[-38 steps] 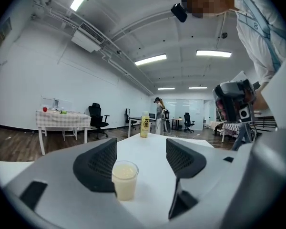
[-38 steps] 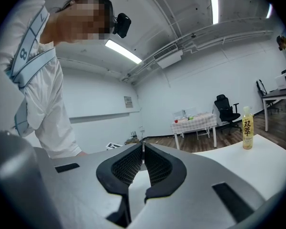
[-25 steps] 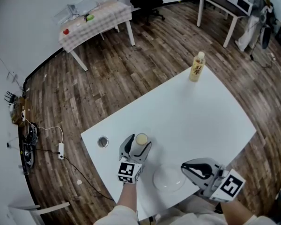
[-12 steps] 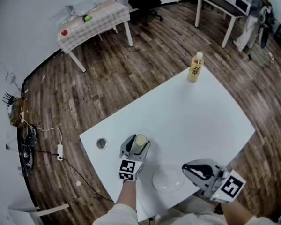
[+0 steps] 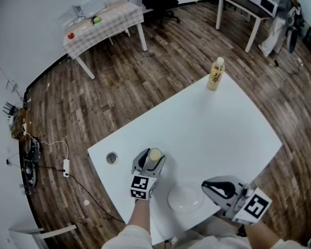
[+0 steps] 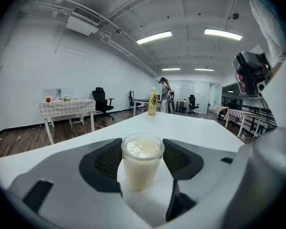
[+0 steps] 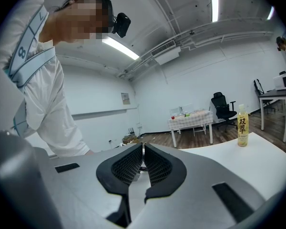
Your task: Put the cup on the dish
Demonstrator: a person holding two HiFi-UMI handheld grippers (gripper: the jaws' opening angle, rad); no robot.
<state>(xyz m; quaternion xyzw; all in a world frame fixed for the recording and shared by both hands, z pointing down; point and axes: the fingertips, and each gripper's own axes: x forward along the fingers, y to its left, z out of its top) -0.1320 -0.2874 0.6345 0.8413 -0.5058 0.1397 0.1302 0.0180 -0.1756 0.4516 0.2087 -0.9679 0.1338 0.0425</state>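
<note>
A clear cup point(image 5: 155, 154) full of a creamy white drink stands on the white table point(image 5: 212, 128) near its front left. My left gripper point(image 5: 151, 158) reaches around it; in the left gripper view the cup point(image 6: 142, 163) stands upright between the two dark pads point(image 6: 102, 163). The jaws are closing and the pads are right at the cup's sides. A clear round dish point(image 5: 186, 198) lies just right of the cup, by the near edge. My right gripper point(image 5: 208, 186) hovers beside the dish, shut with nothing in it point(image 7: 143, 163).
A yellow-labelled bottle point(image 5: 216, 74) stands at the table's far corner, also visible in the gripper views point(image 6: 153, 100) point(image 7: 242, 125). A small round metal lid point(image 5: 112, 158) lies near the left edge. A checked table point(image 5: 101, 22) and desks stand farther off on the wooden floor.
My left gripper's jaws have drawn in closer around the cup. The cup, the dish and my right gripper stay where they were.
</note>
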